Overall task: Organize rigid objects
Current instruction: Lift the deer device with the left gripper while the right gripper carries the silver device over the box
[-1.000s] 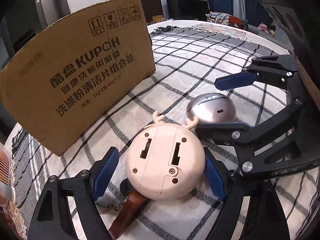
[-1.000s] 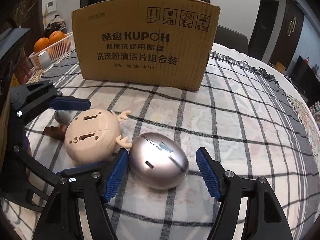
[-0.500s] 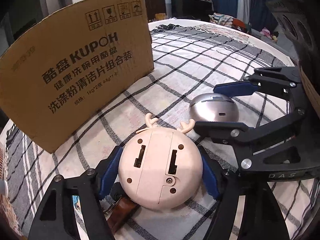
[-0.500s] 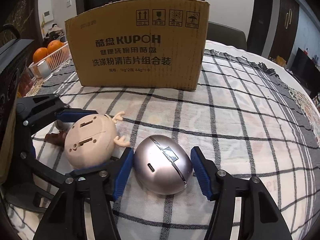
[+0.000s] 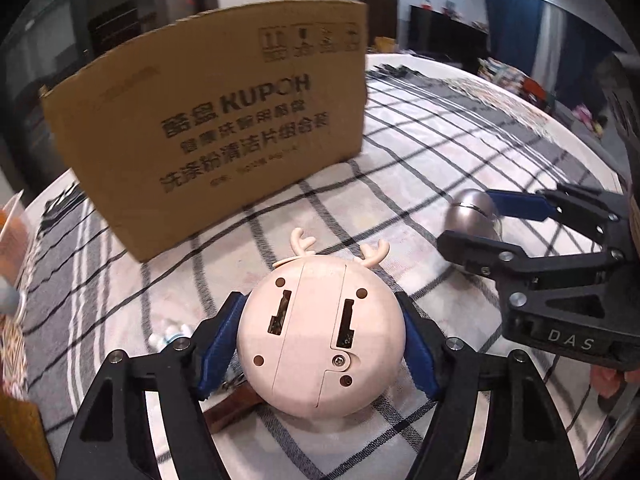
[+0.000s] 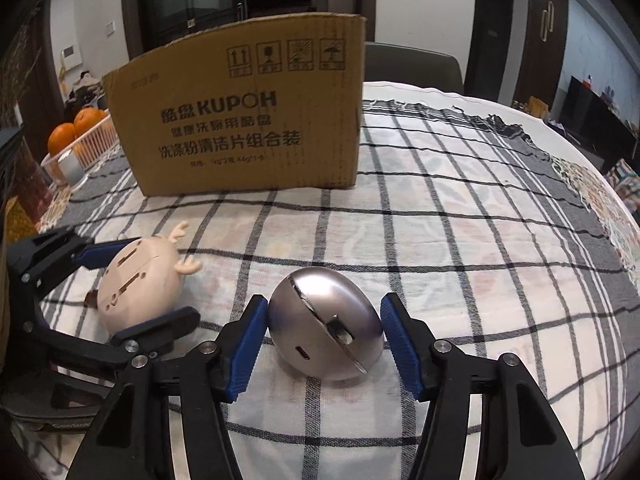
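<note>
A round cream deer-shaped gadget (image 5: 320,336) with small antlers sits between the blue pads of my left gripper (image 5: 320,340), which is shut on it and holds it tilted up off the checked cloth; it also shows in the right wrist view (image 6: 138,284). A silver egg-shaped gadget (image 6: 326,324) is gripped between the pads of my right gripper (image 6: 324,340), raised a little above the cloth; it shows small in the left wrist view (image 5: 474,216). A brown strap (image 5: 236,400) hangs under the deer gadget.
A cardboard KUPOH box (image 6: 248,120) stands open-topped behind both gadgets, also in the left wrist view (image 5: 216,132). A white basket of oranges (image 6: 80,136) sits at the far left. The round table's checked cloth (image 6: 460,248) spreads to the right.
Both grippers closed on their gadgets and lifted them. The deer gadget and the silver egg moved apart, and both views rose and drew back from the box.
</note>
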`<act>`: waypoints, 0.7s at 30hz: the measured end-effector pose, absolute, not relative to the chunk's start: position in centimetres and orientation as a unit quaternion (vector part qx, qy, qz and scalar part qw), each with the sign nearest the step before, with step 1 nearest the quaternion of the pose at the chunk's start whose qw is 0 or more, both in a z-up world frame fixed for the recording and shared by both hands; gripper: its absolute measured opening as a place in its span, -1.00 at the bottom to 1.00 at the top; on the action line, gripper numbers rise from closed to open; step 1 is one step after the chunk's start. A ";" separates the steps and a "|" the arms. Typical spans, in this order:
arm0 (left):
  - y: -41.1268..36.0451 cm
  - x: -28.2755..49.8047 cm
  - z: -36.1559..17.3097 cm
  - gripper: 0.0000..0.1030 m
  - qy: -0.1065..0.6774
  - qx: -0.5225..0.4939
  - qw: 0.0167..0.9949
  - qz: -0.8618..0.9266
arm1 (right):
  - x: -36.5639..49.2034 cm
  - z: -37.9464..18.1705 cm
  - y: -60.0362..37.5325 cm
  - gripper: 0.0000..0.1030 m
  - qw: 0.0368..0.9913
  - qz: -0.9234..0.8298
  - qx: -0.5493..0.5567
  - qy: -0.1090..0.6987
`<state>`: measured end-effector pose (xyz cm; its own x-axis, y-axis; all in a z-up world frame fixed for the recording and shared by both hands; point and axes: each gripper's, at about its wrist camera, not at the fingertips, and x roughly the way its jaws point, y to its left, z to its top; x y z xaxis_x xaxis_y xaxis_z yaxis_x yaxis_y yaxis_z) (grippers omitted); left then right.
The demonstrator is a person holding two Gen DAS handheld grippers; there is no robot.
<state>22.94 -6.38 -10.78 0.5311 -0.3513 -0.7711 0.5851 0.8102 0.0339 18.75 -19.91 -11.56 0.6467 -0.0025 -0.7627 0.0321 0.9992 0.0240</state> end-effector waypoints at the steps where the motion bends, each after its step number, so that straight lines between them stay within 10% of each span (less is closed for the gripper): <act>1: -6.2 22.9 -10.6 0.41 0.400 0.141 0.866 -0.263 | 18.7 -11.4 -20.0 0.14 0.908 -0.011 0.020 0.418; 21: -3.2 21.2 -7.3 0.41 0.399 0.031 0.907 -0.132 | 18.0 -8.9 -20.0 0.13 0.918 -0.005 0.045 0.393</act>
